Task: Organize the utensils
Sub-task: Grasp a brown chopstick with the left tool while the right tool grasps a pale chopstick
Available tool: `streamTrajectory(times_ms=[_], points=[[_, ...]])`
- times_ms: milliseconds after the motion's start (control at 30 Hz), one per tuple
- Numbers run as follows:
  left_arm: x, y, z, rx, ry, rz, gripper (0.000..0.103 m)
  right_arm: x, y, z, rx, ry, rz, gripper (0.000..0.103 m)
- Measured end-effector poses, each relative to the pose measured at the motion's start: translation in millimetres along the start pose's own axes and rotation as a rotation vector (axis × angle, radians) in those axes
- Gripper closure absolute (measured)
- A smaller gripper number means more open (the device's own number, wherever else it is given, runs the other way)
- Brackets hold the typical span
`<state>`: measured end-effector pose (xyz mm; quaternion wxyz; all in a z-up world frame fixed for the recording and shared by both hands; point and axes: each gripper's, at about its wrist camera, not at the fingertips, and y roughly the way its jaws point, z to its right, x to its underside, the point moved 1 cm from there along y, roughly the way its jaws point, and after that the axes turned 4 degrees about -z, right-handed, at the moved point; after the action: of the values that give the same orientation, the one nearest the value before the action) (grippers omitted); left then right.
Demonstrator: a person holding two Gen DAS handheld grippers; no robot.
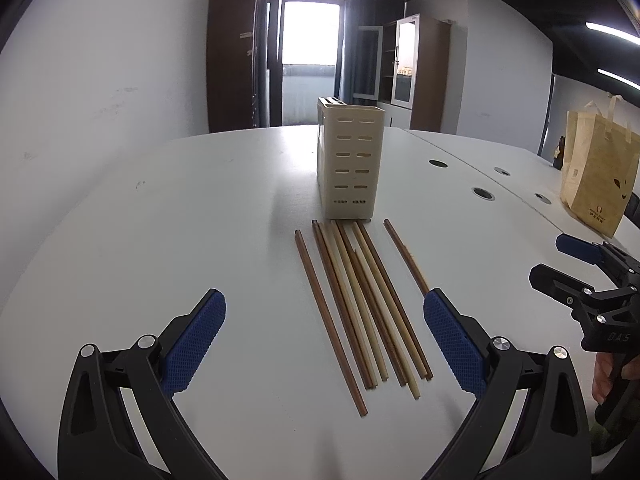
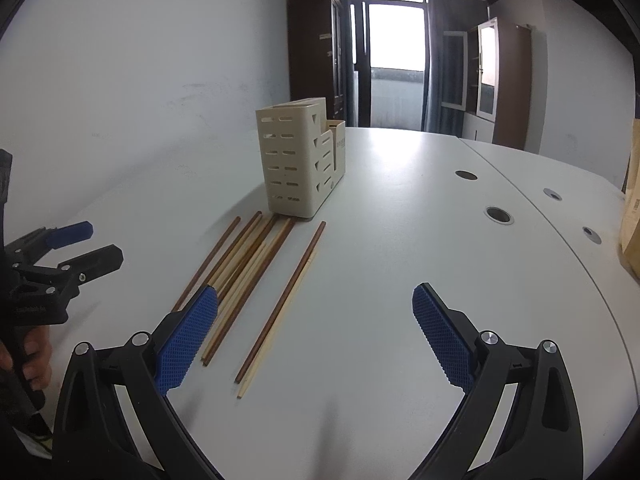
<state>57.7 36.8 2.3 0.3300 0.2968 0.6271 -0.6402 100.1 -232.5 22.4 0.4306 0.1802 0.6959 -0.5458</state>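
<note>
The left gripper (image 1: 324, 316) is hovering wide open over the near edge of the white desk (image 1: 200, 216), its blue pads (image 1: 200, 336) spread to either side of the chopsticks (image 1: 360, 304) and holding nothing. The right gripper (image 2: 316, 320) is likewise gaping open and empty, hanging above the desk's near edge just right of the pile. The chopsticks, some dark brown and some pale, are lying flat in a loose bundle running from the near edge toward the middle of the desk, with one brown and one pale stick (image 2: 280, 308) lying together slightly apart on the right. Their far tips are reaching almost to the foot of a cream slotted utensil holder (image 1: 350, 160), which is standing upright at mid-desk. A brown paper bag (image 1: 596, 172) is sitting by the desk's right edge. A hand (image 2: 32, 356) is gripping the left gripper's handle.
</note>
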Motion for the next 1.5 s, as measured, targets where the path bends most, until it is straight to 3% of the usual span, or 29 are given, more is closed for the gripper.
streamTrajectory(times_ms=[633,867,1167,1367,1500], points=[[-38.5,51.8,-15.5,-0.02,-0.007,-0.143,0.006,-39.7,58.1,6.8,0.026,-0.057,-0.164,0.004],[-55.7,72.4,-24.1,0.01,-0.023,-0.208,0.006,-52.7,87.9,19.1,-0.015,-0.007,-0.289,0.004],[-72.8,104.3,-31.9,-0.02,-0.015,-0.271,0.006,-62.1,124.9,31.9,-0.067,0.062,-0.438,0.004],[-75.0,130.5,-38.5,0.021,-0.048,-0.346,0.007,-60.6,149.7,33.9,-0.05,0.096,-0.539,0.004],[-78.3,144.3,-38.4,0.0,-0.026,-0.353,0.007,-62.3,159.2,33.7,-0.025,0.103,-0.559,0.004]])
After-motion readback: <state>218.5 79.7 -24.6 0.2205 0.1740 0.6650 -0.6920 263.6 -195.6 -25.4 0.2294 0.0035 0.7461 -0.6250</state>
